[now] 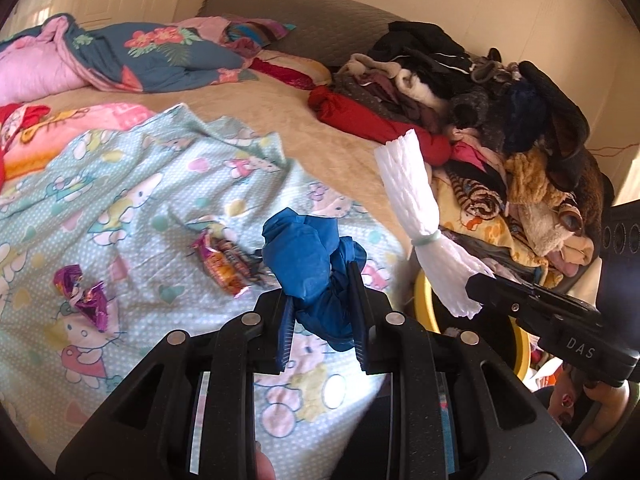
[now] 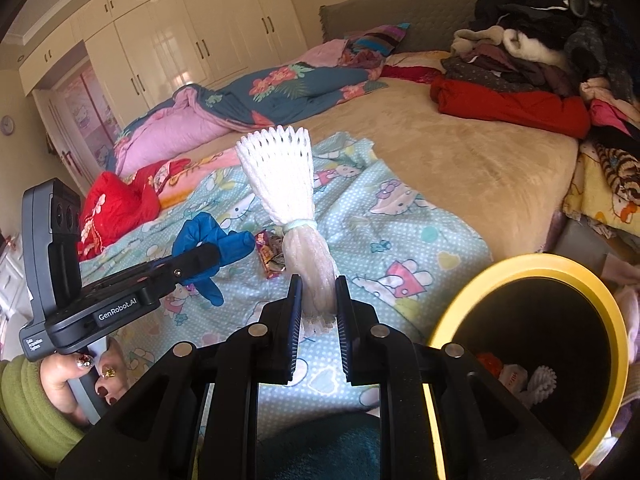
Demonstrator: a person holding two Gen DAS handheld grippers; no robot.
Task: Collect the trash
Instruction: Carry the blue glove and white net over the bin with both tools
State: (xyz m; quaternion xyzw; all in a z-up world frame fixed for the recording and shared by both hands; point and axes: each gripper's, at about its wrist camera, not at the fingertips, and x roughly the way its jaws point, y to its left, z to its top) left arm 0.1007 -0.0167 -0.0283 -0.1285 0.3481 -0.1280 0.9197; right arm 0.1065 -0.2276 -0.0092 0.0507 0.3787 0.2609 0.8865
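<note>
Left gripper clamps blue glove, right gripper clamps white foam net, both above the bed: carry right over yellow-rimmed bin, release inside rim; two wrappers remain.

Blue glove, crumpled, centre frame. White foam net, pale green band round middle. Mint sheet, white dots, cartoon-cat print, lower left. Purple wrapper far left; orange-pink wrapper beside glove. Yellow-rimmed bin, black inside, lower right. Red garment on beige bedspread, upper right.
</note>
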